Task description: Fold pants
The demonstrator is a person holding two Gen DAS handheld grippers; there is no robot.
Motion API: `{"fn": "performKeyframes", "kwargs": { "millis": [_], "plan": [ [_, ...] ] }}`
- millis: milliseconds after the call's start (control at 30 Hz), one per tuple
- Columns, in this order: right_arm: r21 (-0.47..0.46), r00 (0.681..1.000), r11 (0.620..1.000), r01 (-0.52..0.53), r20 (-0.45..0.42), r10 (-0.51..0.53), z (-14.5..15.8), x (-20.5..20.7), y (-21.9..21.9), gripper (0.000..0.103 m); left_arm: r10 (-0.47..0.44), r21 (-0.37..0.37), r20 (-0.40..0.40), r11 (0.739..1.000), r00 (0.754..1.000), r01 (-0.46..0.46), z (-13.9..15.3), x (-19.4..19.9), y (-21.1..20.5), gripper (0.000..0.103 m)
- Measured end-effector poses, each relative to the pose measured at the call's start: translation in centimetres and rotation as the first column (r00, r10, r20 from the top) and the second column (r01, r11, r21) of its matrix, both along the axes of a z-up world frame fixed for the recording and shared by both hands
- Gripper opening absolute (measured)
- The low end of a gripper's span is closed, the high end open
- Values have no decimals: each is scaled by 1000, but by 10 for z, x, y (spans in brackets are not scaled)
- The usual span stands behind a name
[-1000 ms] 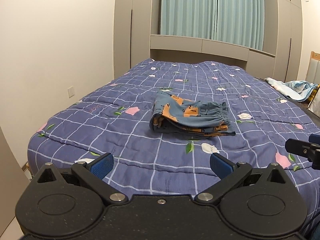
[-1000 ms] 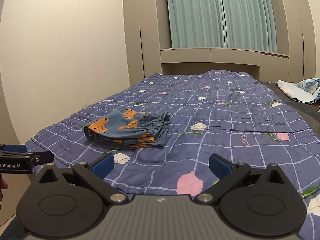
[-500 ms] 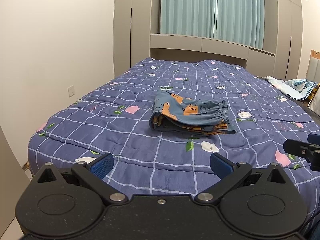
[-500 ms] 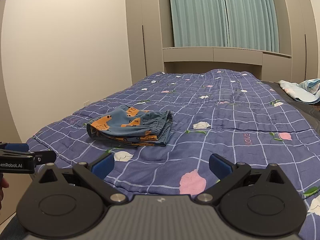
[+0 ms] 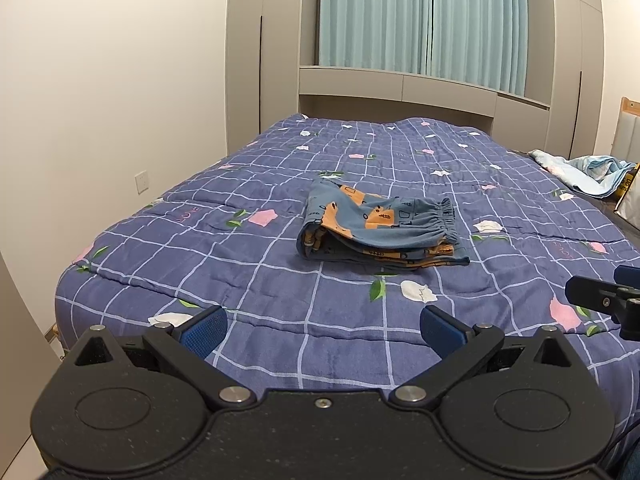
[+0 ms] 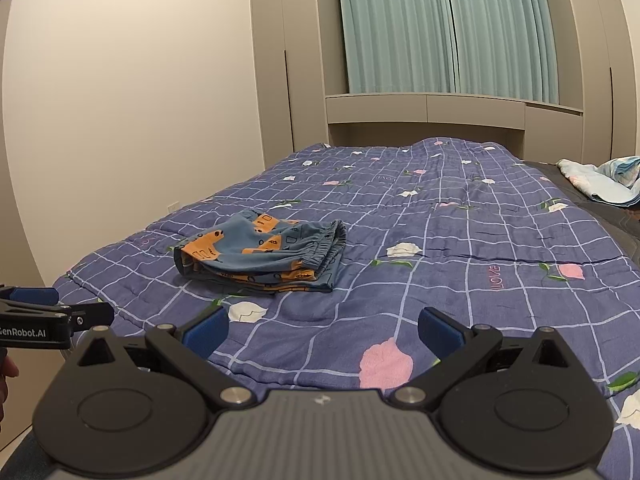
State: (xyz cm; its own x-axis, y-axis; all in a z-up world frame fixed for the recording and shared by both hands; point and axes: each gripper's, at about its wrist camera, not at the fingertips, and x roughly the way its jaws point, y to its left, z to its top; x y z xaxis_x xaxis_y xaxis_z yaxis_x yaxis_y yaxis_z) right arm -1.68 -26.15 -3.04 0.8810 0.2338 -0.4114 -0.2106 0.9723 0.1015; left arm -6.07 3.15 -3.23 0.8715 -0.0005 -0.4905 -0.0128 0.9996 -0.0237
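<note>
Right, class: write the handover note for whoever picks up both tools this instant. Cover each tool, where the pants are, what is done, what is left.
Left tool: open, empty, hanging over the near edge of the bed.
Right tool: open, empty, beside it.
Pants: a folded stack on the quilt mid-bed, elastic waistband facing right, touched by neither tool.
Done: the folding looks finished.
Left: probably nothing but a check; a further fold seems optional.
</note>
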Motion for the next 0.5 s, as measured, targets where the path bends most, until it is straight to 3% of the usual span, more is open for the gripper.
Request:
{"fn": "performKeyframes", "kwargs": {
  "millis": [500],
  "plan": [
    [2,1000,1000,-3,-6,3,-2,1,0,103,-1,0,-5,1000,1000,1,-1,0,0,102]
  ]
}}
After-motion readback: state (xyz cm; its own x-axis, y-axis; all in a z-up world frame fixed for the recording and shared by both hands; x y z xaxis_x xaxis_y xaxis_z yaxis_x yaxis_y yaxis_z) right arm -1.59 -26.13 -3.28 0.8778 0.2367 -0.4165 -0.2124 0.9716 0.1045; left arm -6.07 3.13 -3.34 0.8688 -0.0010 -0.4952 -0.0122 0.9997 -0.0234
